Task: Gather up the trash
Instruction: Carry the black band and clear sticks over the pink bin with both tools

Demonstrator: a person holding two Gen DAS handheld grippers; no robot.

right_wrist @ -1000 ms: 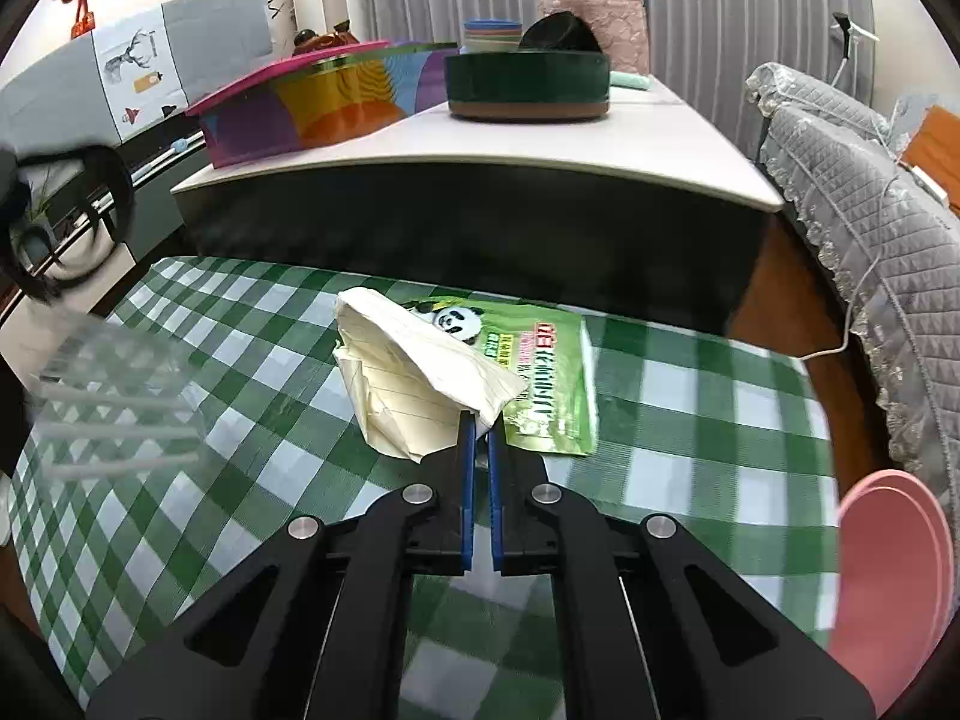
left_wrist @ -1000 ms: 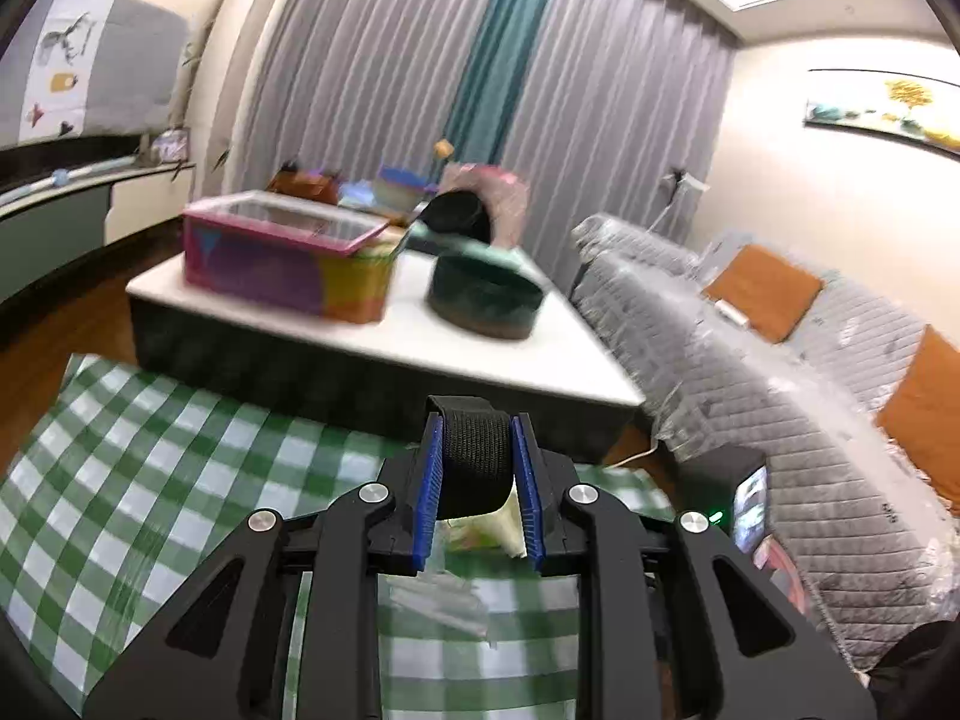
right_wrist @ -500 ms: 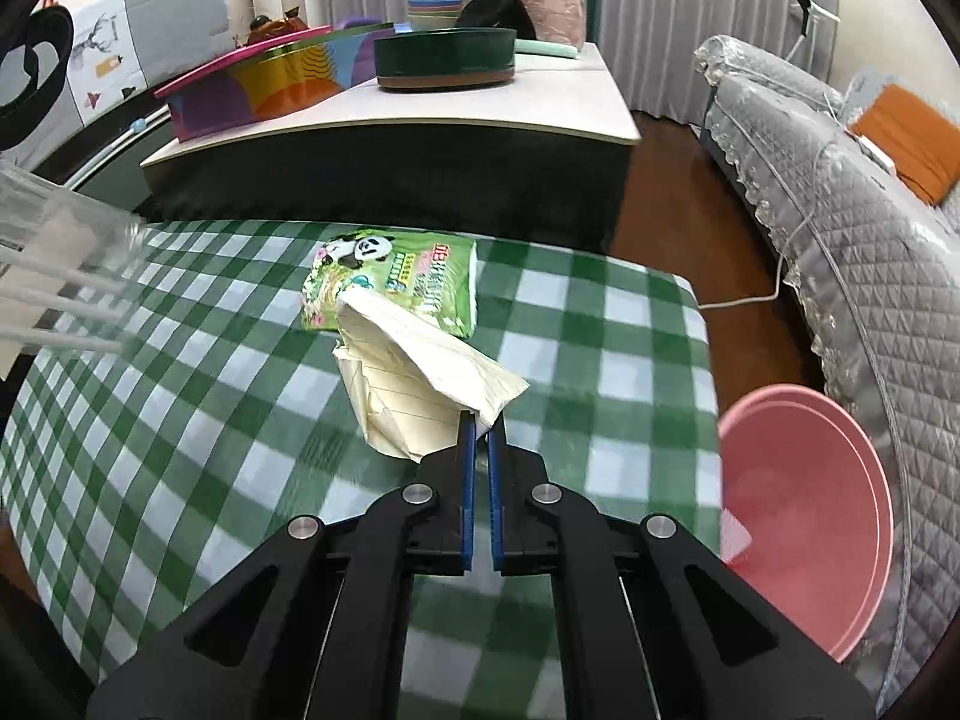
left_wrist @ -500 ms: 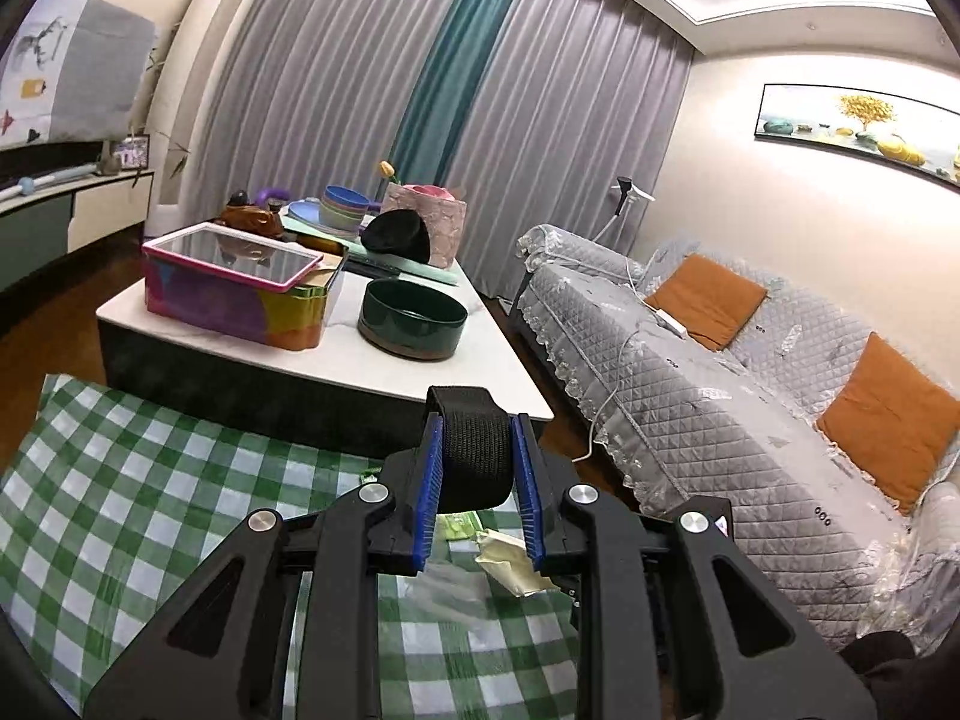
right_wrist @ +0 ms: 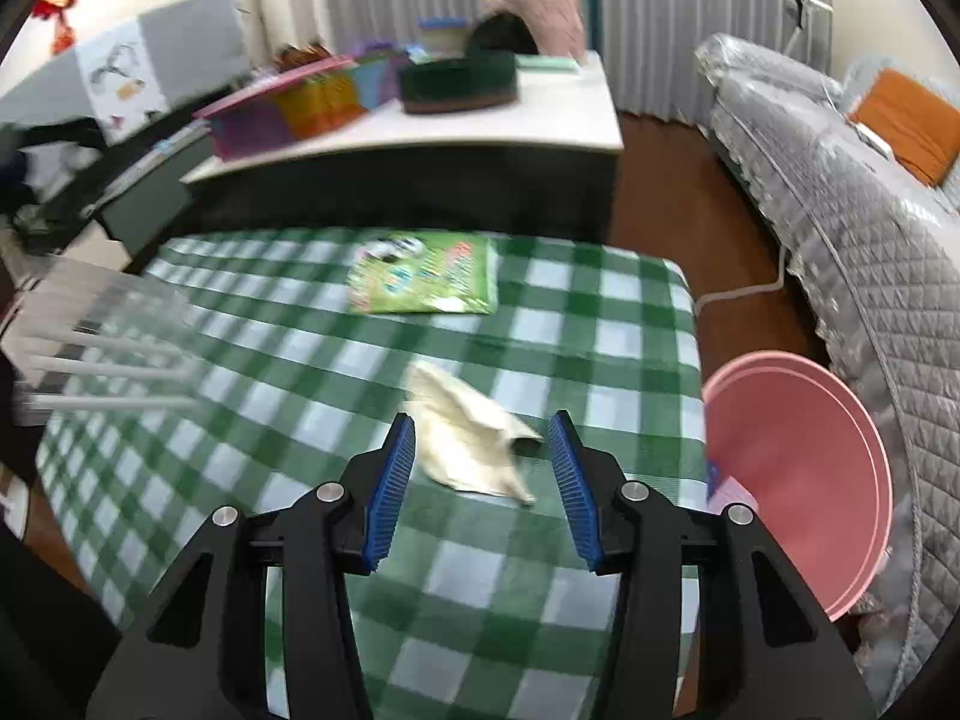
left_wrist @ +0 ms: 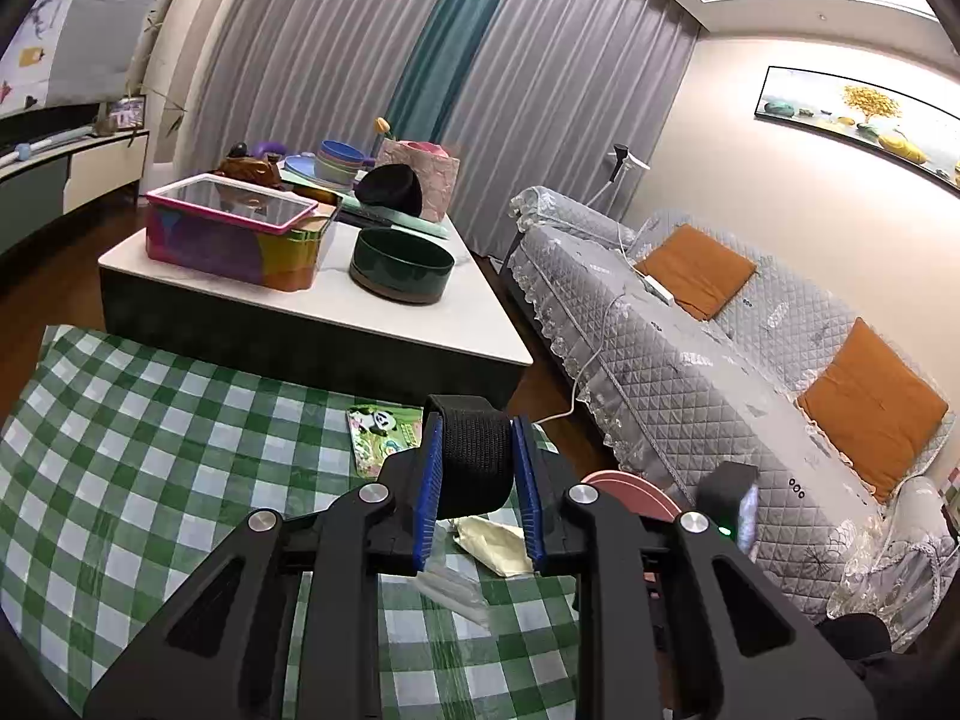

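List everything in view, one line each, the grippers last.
cream paper wrapper: one, cream, above the checked cloth between the right jaws
panda packet: one, green, far side of cloth
checked cloth: one, green and white, covering the near table
pink bin: one, right of cloth
green bowl: one, on white table
colourful box: one, beside bowl
sofa: one, grey, right
black strap: one, gripped
left gripper: shut on strap
right gripper: jaws just opening, apart

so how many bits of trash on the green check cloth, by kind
crumpled paper: 1
green panda packet: 1
clear wrapper: 1
total: 3
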